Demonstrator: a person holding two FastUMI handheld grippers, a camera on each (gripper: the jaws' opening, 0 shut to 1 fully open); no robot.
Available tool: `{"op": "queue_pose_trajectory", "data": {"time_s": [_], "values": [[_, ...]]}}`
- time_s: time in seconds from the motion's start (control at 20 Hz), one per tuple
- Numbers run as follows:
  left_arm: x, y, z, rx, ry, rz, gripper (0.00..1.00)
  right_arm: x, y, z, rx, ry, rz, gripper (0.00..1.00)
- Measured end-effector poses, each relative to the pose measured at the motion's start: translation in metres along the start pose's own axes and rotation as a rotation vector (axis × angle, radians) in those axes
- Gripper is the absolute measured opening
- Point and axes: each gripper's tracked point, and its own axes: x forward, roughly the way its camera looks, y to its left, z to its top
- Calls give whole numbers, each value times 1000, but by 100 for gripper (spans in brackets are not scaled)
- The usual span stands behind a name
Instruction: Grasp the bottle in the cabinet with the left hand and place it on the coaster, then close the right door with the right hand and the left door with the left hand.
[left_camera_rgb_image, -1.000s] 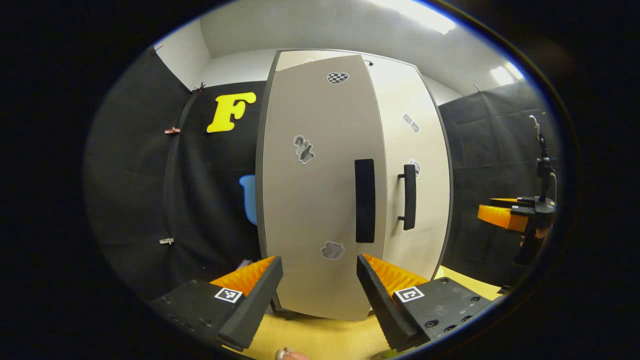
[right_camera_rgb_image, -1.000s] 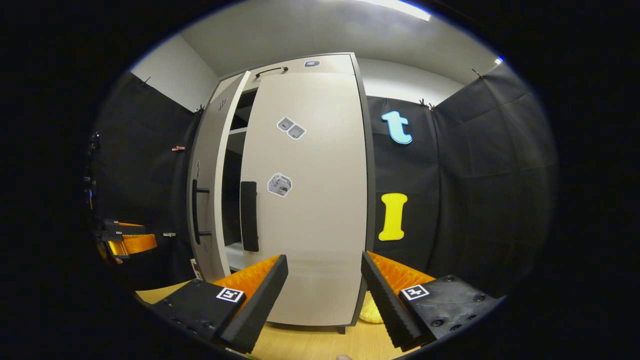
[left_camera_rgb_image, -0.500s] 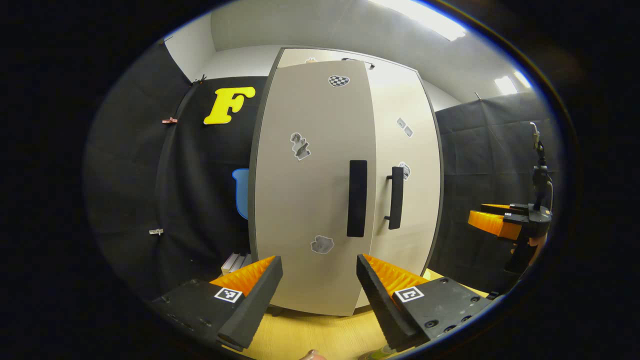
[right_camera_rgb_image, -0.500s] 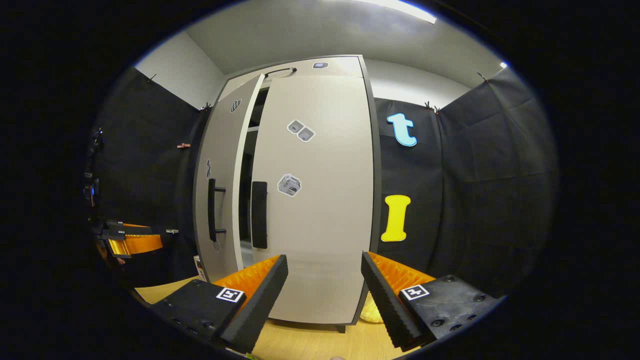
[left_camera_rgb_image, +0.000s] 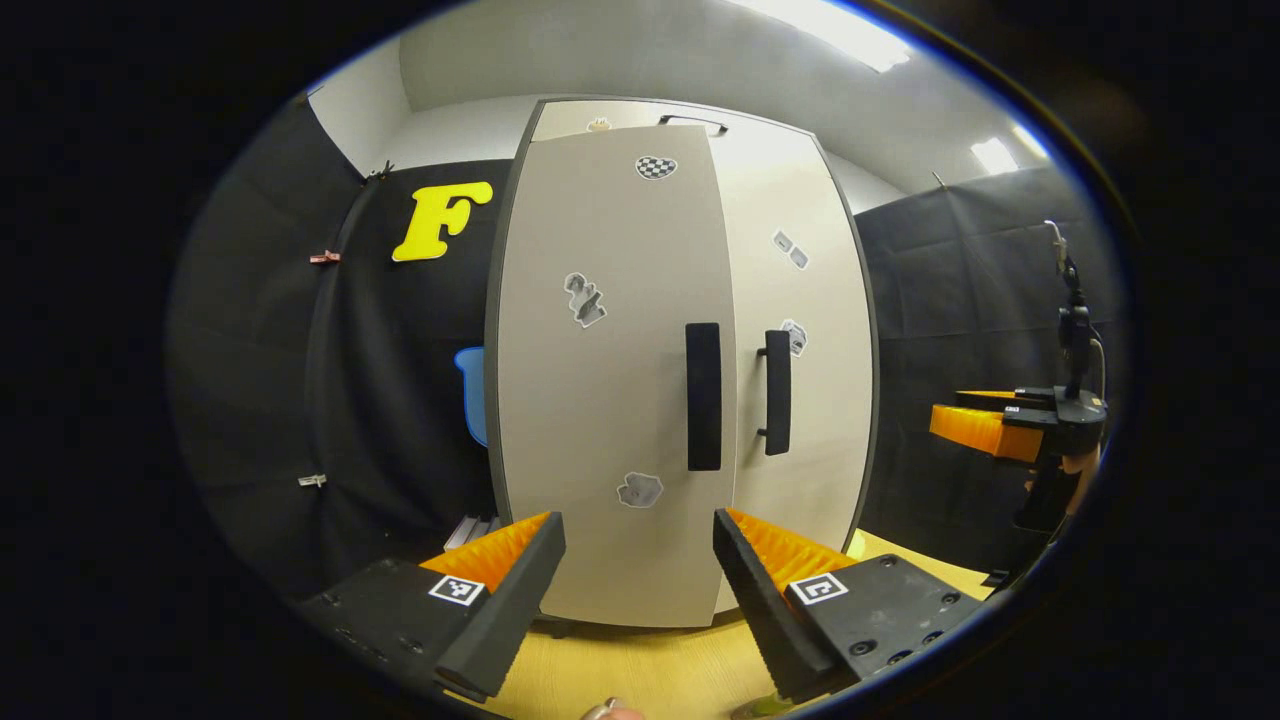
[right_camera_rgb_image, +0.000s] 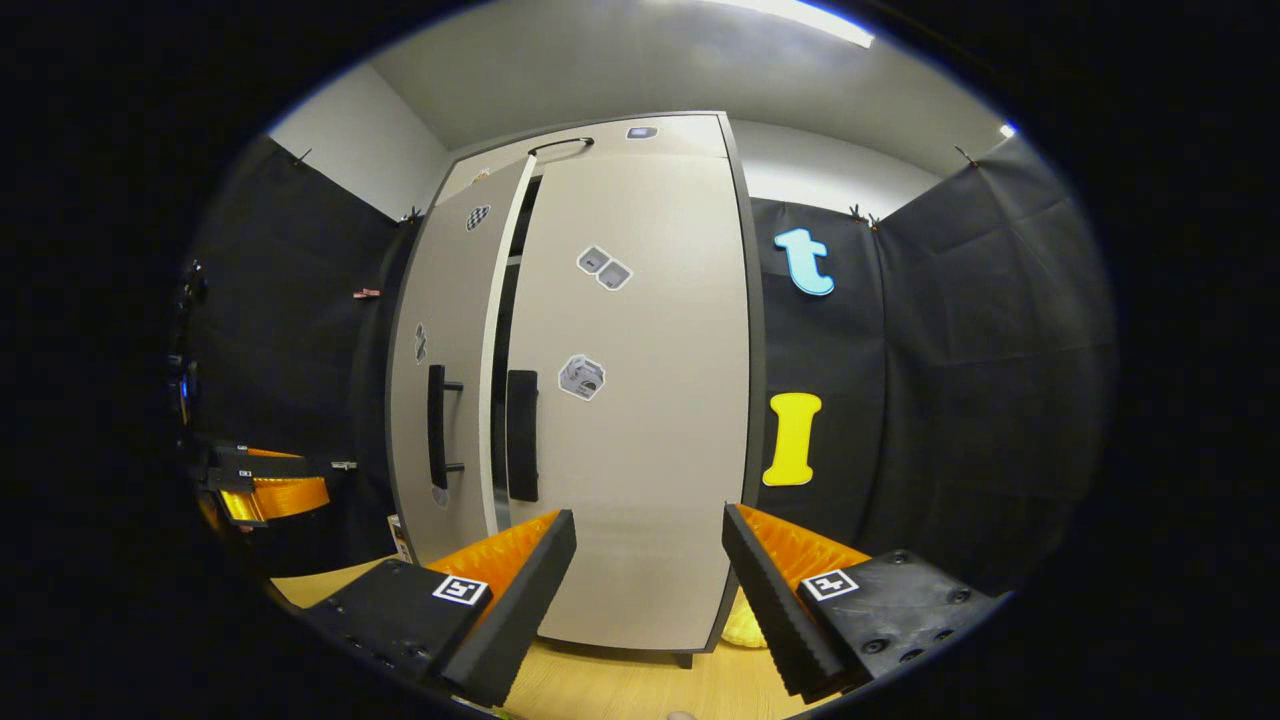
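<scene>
The left door (left_camera_rgb_image: 610, 380) is almost shut, with a thin gap beside the right door (right_camera_rgb_image: 640, 400). It looks stiff and swings easily; push its flat front near the handle (left_camera_rgb_image: 703, 396). Left gripper (left_camera_rgb_image: 640, 580) and right gripper (right_camera_rgb_image: 648, 585) both gape, holding nothing.

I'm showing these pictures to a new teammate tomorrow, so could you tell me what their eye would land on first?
The tall pale cabinet at the centre would catch the eye first, its right door shut and its left door just ajar, a dark slit between them. Next come the open left gripper and right gripper low in their own views, holding nothing, above the wooden table.
</scene>
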Motion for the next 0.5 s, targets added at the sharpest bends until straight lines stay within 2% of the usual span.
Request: {"op": "queue_pose_trajectory", "data": {"time_s": [0.5], "values": [[-1, 0, 1, -4, 4, 8, 95, 1, 1, 2, 8, 6, 2, 98]]}}
